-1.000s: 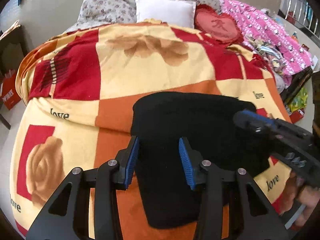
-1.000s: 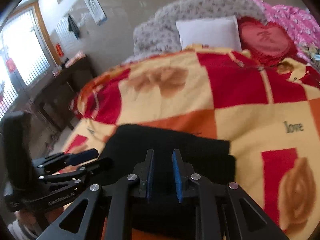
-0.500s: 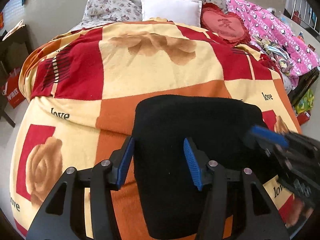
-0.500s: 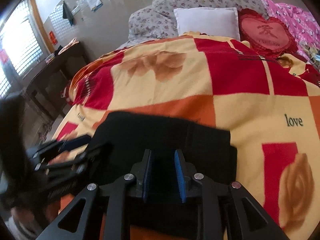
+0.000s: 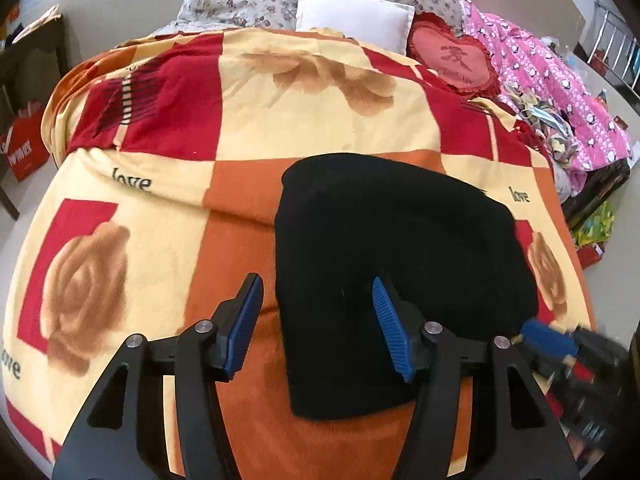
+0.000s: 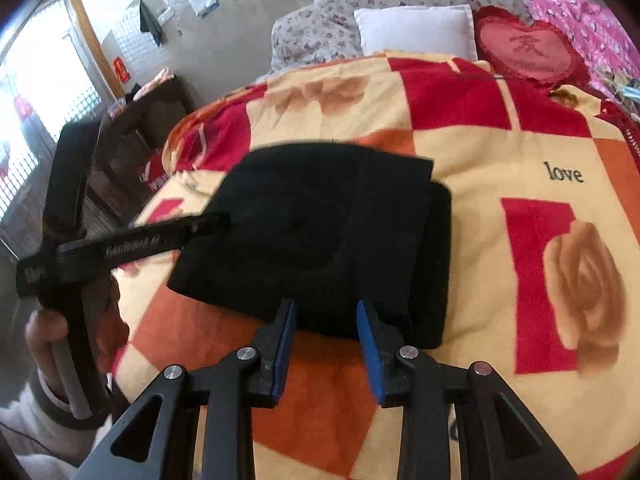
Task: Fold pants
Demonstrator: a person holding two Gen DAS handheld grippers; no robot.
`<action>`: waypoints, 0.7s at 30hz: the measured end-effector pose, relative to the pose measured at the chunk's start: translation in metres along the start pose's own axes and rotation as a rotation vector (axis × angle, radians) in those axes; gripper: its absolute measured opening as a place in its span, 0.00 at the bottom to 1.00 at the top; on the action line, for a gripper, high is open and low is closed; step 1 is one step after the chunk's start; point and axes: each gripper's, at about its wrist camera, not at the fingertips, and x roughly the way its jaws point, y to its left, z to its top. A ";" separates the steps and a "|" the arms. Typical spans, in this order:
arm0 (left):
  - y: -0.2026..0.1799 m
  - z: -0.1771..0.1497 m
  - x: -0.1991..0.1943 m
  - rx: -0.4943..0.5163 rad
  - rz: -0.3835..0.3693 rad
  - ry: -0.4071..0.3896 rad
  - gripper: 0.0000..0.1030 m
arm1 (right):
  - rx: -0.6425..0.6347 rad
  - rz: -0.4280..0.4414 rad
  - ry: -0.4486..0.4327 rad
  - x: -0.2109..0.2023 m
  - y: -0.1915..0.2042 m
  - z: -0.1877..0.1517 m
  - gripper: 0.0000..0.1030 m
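Left wrist view: my left tool [image 5: 318, 320] has just been opening and stands wide above the near left edge of the folded black pants [image 5: 400, 264], gripping nothing. My right tool [image 6: 326, 330] has also just been opening, its narrower gap empty. Both hover over the pants, which lie on the bed's blanket [image 5: 280, 120].

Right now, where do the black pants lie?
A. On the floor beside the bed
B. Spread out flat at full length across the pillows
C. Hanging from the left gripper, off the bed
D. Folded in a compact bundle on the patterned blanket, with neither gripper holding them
D: the black pants sit folded on the patterned blanket, and both the left gripper and right gripper have open jaws, gripping nothing.
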 end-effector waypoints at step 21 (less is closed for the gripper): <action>-0.004 -0.010 -0.003 0.038 0.026 -0.010 0.55 | 0.154 -0.026 -0.024 0.021 -0.041 0.017 0.54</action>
